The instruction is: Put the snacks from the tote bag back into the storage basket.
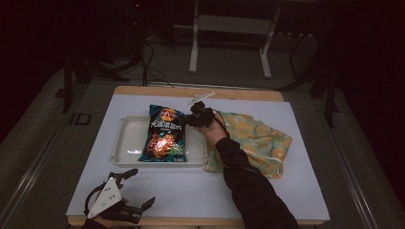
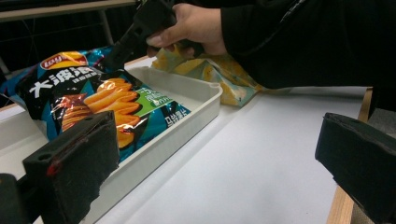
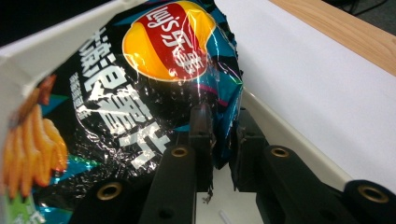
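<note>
the crisp bag (image 1: 164,134) lies flat in the white tray (image 1: 123,143) on the table (image 1: 200,191), its top end by the tray's far right corner; the right gripper (image 3: 223,135) has its jaws nearly together with the bag's side edge between them, a sliver of space on one side, so the pinch looks loose, likely because the bag now rests in place; the left gripper (image 1: 138,188) waits near the table's front edge, jaws spread wide and empty, clear of the work; a yellow patterned cloth (image 1: 260,138) lies just beside the tray, under the right forearm.
</note>
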A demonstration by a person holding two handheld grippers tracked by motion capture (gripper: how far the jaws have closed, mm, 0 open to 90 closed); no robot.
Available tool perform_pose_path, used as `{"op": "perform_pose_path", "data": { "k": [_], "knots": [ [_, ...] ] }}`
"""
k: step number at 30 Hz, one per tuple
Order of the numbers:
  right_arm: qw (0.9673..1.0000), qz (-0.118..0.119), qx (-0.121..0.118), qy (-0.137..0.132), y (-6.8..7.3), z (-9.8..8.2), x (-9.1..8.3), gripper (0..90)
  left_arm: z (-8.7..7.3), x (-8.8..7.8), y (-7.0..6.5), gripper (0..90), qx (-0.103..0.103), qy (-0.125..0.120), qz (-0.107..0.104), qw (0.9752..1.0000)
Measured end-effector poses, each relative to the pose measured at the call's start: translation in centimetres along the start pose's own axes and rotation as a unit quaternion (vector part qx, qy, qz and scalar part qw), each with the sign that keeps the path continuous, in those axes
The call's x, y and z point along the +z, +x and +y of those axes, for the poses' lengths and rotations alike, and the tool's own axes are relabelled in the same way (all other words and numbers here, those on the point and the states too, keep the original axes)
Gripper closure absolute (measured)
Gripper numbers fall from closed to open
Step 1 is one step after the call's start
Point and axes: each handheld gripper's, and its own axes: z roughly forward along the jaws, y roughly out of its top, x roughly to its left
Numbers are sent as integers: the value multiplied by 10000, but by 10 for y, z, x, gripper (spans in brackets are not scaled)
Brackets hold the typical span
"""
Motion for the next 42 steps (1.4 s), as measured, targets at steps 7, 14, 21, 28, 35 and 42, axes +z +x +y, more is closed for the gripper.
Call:
{"op": "perform_pose_path", "data": {
  "k": [7,14,21,28,35,42],
  "knots": [
    [9999,-40,48,104,-4,-2,4,778,0,0,0,1,4,13,-23,10000],
    [9999,-132,18,-80,-2,7,-10,613,0,0,0,2,1,12,-17,10000],
    [9994,-198,-94,-280,1,14,-34,513,0,0,0,2,-1,14,-7,10000],
    [9988,-34,-281,-403,10,10,-62,393,0,0,0,2,3,40,8,10000],
    [9983,169,90,-549,2,4,-85,177,0,1,0,1,3,63,22,10000],
    [9979,-85,39,-638,-5,-12,-109,155,-1,2,1,2,-20,62,30,10000]
  ]
}}
